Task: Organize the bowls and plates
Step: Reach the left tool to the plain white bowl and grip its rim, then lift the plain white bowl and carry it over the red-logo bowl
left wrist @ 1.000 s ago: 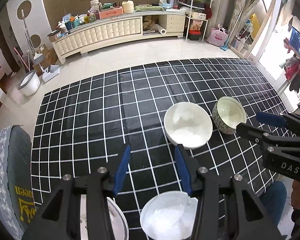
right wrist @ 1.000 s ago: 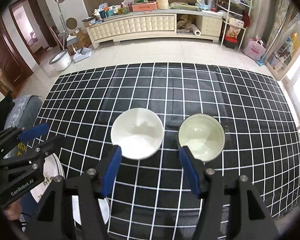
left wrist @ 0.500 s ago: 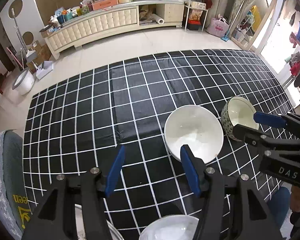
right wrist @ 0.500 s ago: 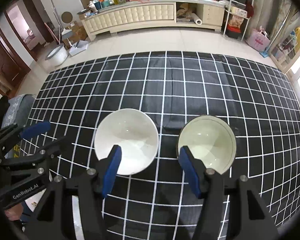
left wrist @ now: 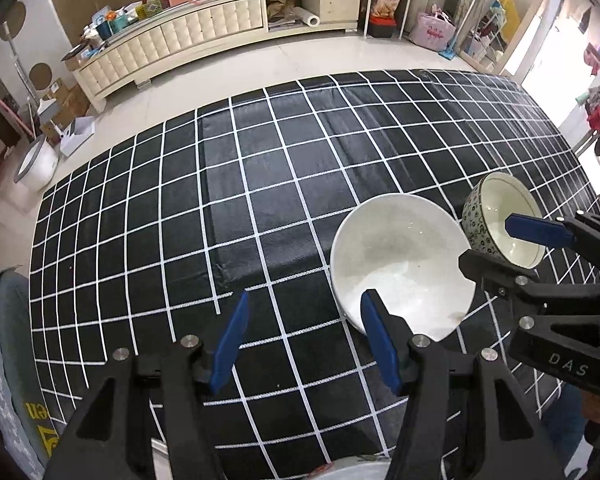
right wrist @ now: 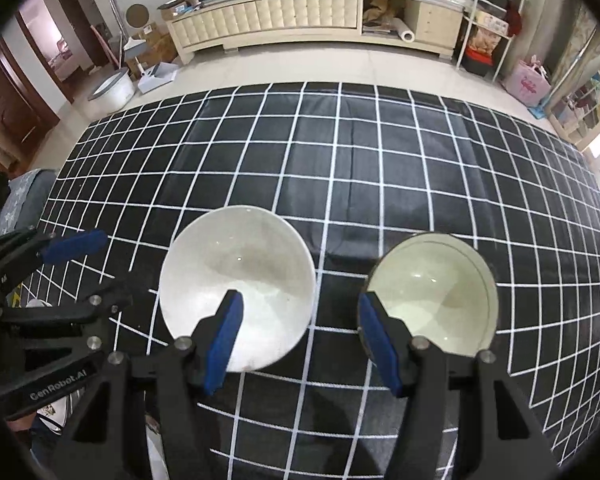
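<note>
On the black table cloth with a white grid [right wrist: 380, 168], a plain white ceramic bowl [right wrist: 238, 280] sits at nine o'clock of a patterned bowl with a pale green inside [right wrist: 434, 292], apart. The left gripper [left wrist: 302, 338] and right gripper [right wrist: 300, 338] hover spread, pinching nothing; the left jaws have just been opening.

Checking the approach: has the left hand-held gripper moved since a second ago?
Yes. The left hand-held gripper has come down and forward toward the white bowl, which looms larger on the checked cloth.
</note>
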